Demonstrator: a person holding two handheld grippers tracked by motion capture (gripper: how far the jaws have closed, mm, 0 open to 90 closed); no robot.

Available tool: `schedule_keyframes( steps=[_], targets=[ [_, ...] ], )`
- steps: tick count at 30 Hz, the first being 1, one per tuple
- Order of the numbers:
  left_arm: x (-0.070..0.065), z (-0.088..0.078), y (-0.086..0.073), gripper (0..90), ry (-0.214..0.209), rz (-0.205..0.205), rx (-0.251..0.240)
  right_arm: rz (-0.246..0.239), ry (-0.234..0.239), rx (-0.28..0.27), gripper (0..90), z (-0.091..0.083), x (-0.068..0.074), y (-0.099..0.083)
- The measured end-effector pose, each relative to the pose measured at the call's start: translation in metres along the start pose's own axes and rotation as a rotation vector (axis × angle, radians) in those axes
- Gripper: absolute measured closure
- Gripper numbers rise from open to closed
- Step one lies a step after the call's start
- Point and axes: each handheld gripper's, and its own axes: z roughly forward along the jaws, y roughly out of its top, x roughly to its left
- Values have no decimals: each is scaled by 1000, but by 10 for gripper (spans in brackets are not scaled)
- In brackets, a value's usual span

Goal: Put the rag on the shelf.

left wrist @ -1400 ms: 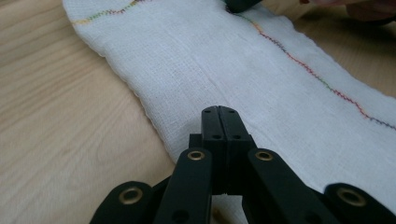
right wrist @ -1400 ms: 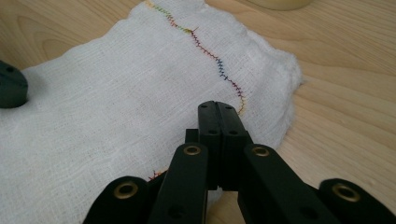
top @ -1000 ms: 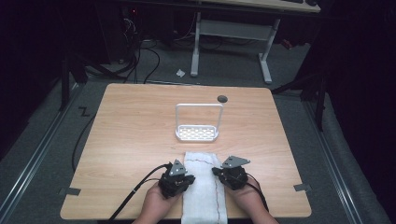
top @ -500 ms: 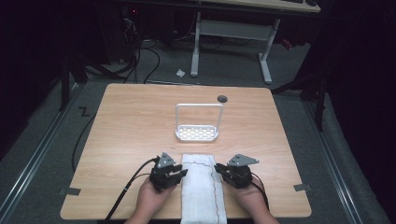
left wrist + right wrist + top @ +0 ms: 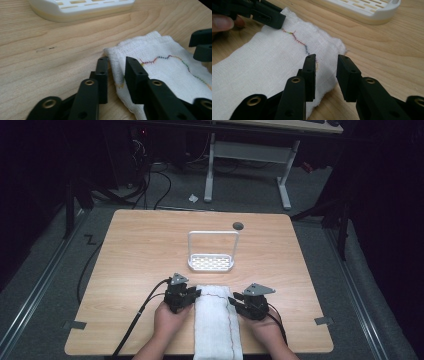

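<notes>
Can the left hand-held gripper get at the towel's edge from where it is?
Probably yes. The left hand-held gripper already straddles the towel edge with jaws apart, having just been closing, and nothing lies between them but cloth.

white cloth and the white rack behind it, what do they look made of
Folded white cloth with a multicoloured zigzag stitch line: looks like soft woven cotton, matte, with open gauzy weave and fuzzy edges. White slotted rack with a tall loop handle: probably moulded plastic, smooth with a slight sheen, rounded rim and even slots.
</notes>
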Motion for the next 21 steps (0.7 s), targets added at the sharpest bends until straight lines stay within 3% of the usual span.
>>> schedule_keyframes(
  steps=[2, 6, 8, 10, 21],
  targets=[
    [0, 1, 0, 813, -8, -1, 5, -23, -19, 14, 668, 3, 1, 5],
    [0, 1, 0, 845, -6, 7, 7, 7, -34, 61, 616, 14, -4, 16],
    [-1, 0, 0, 845, -4, 9, 6, 39, -8, 70, 613, 22, -10, 15],
    [-1, 0, 0, 845, -3, 11, 6, 51, -12, 80, 616, 26, -13, 13],
    [-1, 0, -1, 845, 0, 11, 3, 82, 42, 54, 790, 29, -13, 10]
  ],
)
